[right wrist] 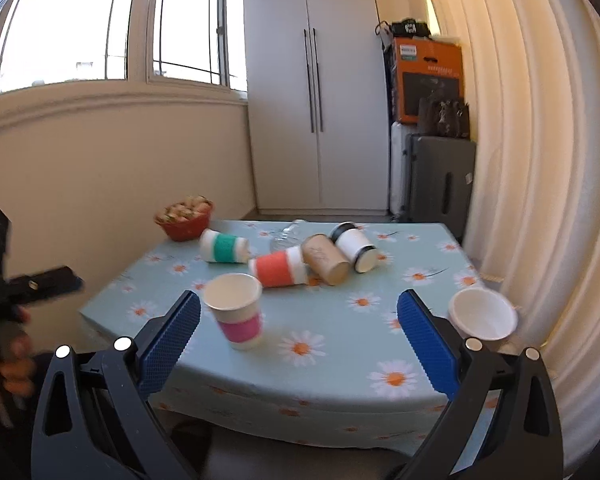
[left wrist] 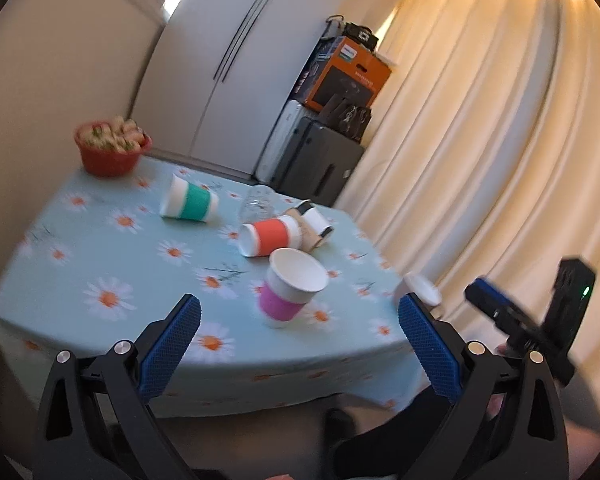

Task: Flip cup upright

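Both sets of jaws are spread wide and grasp nothing: the left gripper [left wrist: 300, 332] and right gripper [right wrist: 299, 330] hover off the tabletop's near edge. Upright near that edge stands the pink-sleeved cup [right wrist: 236, 310], with a plain white cup [right wrist: 483, 314] upright at the near right corner. Toward the far edge lie toppled cups: orange-sleeved [right wrist: 278, 268], green-sleeved [right wrist: 223, 246], brown [right wrist: 326, 259] and black-rimmed white [right wrist: 355, 246]. A red bowl [right wrist: 185, 225] sits at the far left corner of the floral tablecloth [right wrist: 340, 364].
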`<state>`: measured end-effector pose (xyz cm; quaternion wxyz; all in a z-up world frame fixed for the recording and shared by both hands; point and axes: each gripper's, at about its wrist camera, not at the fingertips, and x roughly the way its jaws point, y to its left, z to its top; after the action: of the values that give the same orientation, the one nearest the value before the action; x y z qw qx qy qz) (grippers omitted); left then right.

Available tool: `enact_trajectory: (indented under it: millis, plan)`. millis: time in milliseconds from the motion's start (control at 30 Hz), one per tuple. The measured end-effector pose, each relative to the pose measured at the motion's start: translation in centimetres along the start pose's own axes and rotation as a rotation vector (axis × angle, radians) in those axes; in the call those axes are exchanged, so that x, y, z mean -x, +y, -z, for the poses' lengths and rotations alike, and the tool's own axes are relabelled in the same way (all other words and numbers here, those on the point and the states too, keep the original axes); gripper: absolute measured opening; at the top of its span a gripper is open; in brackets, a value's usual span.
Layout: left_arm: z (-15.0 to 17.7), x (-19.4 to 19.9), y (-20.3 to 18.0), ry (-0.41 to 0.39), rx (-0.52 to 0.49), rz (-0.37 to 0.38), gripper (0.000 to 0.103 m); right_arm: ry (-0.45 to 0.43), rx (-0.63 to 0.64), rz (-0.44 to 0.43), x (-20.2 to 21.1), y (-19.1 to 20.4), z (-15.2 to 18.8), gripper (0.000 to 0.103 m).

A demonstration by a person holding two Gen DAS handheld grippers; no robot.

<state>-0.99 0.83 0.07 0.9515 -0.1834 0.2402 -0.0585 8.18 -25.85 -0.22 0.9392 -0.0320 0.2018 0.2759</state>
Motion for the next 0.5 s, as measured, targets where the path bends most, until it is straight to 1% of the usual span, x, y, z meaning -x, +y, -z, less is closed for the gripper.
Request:
enact_trajectory:
  millis: [133,200,333,433,500]
  plan:
    - [0.7,0.5,-1.0,0.030,-0.103,-0.094,0.096,0.023,-0.011,0.004,-0.3,-0.5,0.5,0.098]
    - [1.2,0.9,-1.1,0.035,-0.132,-0.119,0.096,0.039,0.011,0.012,-0.8,-0.2,0.6,0.098]
    - [1.8,1.7,-0.3,0.018,-0.104,-0.134,0.096,0.084,0.051,0.005,-1.4,0.4,1.2,0.098]
    - [1.8,2.1,0.2,-0.007,-0.081,-0.145,0.096,0.085,0.066,0.008,-1.6,0.8,1.4,0.098]
    - [1.7,2.0,0.3,-0.006,-0.075,-0.148,0.096,0.087,0.080,0.016,-1.7,1.0,1.5,0.098]
